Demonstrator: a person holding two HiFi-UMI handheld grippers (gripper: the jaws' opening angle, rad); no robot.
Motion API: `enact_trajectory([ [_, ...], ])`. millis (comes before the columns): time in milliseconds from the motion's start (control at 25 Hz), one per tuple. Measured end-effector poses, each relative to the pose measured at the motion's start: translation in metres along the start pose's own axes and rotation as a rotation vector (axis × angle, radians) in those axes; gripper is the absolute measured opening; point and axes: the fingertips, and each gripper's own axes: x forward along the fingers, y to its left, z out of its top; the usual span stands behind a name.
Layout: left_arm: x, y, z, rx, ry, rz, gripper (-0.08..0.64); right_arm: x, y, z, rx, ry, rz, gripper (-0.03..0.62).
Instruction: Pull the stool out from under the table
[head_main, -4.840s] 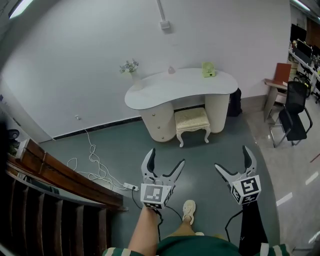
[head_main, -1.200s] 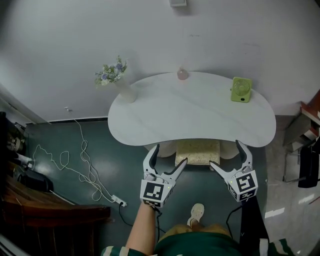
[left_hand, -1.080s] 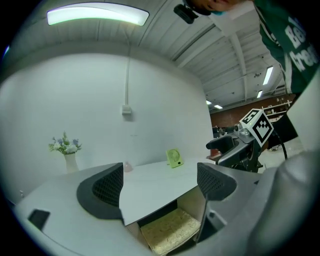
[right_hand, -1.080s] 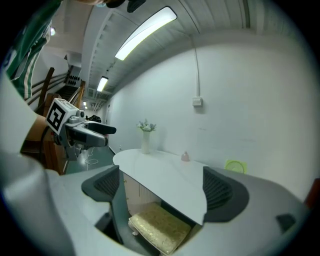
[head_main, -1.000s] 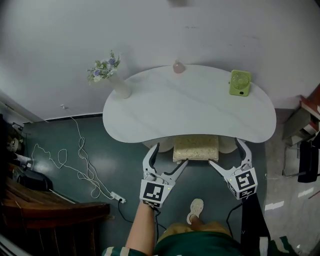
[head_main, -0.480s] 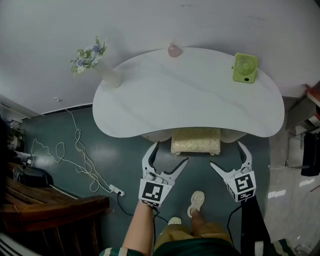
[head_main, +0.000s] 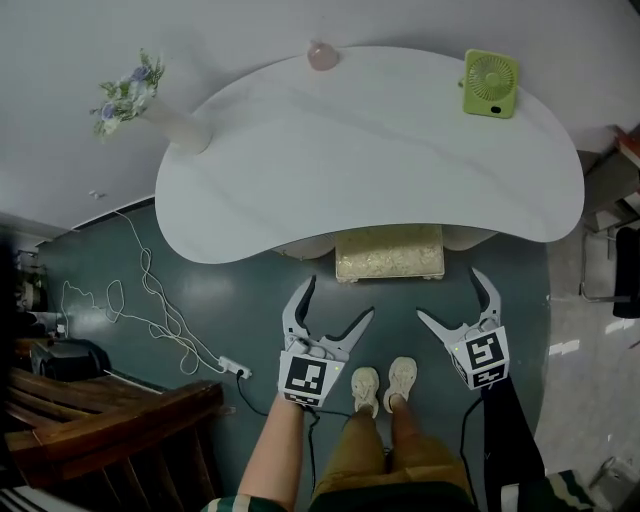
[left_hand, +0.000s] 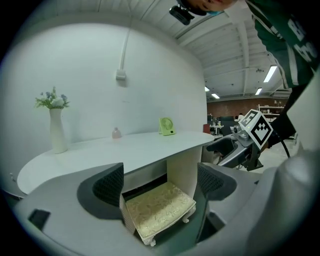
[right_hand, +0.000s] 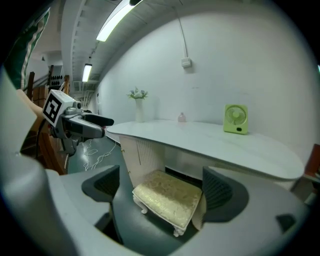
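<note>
A cream stool (head_main: 389, 252) with a gold patterned cushion sits partly tucked under the white kidney-shaped table (head_main: 370, 140), between its two pedestals. Both gripper views look at the stool (left_hand: 159, 209) (right_hand: 170, 197) from a short way off. My left gripper (head_main: 333, 302) hangs open in front of the stool's left corner, apart from it. Open too, my right gripper (head_main: 452, 300) is level with it in front of the stool's right corner. Neither holds anything.
On the table stand a vase of flowers (head_main: 150, 108), a small pink bottle (head_main: 322, 56) and a green fan (head_main: 490, 83). A white cable with a power strip (head_main: 232, 370) lies on the floor at left. Dark wooden furniture (head_main: 110, 425) stands at bottom left. The person's feet (head_main: 384, 385) are below the grippers.
The person has walked up to the table, so table and stool now sit closer and lower in the head view. Both grippers stayed open and have come nearer the stool.
</note>
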Motion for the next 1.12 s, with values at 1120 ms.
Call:
enact_trajectory([
  [1120, 0.12, 0.035, -0.269, -0.056, 0.075, -0.116, 0.457, 0.137, -0.012, -0.221, 0.084, 0.083, -0.156, 0.505],
])
